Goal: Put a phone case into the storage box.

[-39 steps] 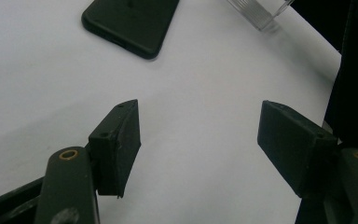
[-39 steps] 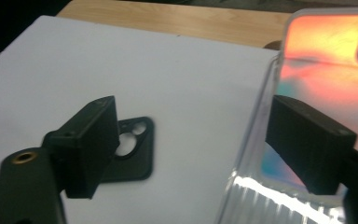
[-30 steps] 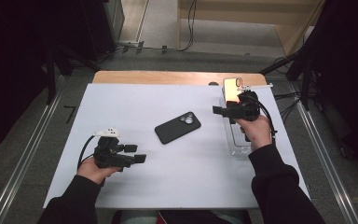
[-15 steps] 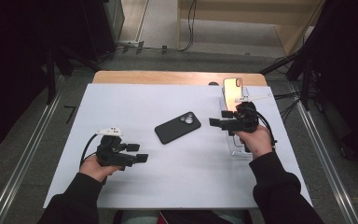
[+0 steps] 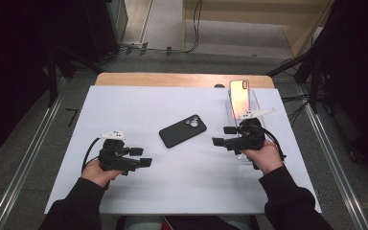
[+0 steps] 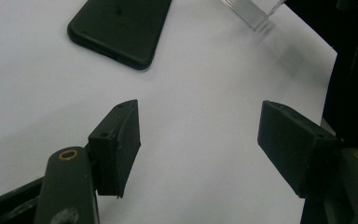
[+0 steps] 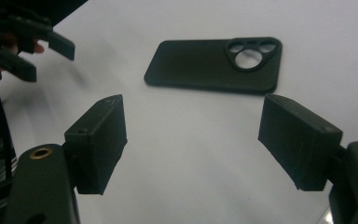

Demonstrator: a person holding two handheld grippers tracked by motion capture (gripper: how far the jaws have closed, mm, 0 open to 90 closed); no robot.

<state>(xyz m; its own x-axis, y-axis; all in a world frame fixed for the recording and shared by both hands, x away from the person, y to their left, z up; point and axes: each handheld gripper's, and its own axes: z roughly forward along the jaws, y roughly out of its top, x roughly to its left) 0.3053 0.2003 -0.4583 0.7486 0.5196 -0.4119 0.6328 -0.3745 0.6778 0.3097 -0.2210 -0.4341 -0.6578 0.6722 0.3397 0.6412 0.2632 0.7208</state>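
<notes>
- The right claw (image 5: 224, 136) has come away from the clear stand (image 5: 255, 103) at the desk's right edge and now sits closer to the black phone case (image 5: 182, 131), jaws spread with nothing between them
- That case lies flat, camera cutout up, at the middle of the white desk (image 5: 196, 187), just ahead of the right claw's jaws in its own view (image 7: 214, 65)
- The left claw (image 5: 140, 157) has stayed put near the front left, jaws spread and bare
- Judging by this approach, picking up the case looks like the step in hand; a phone (image 5: 239, 97) stands in the stand
</notes>
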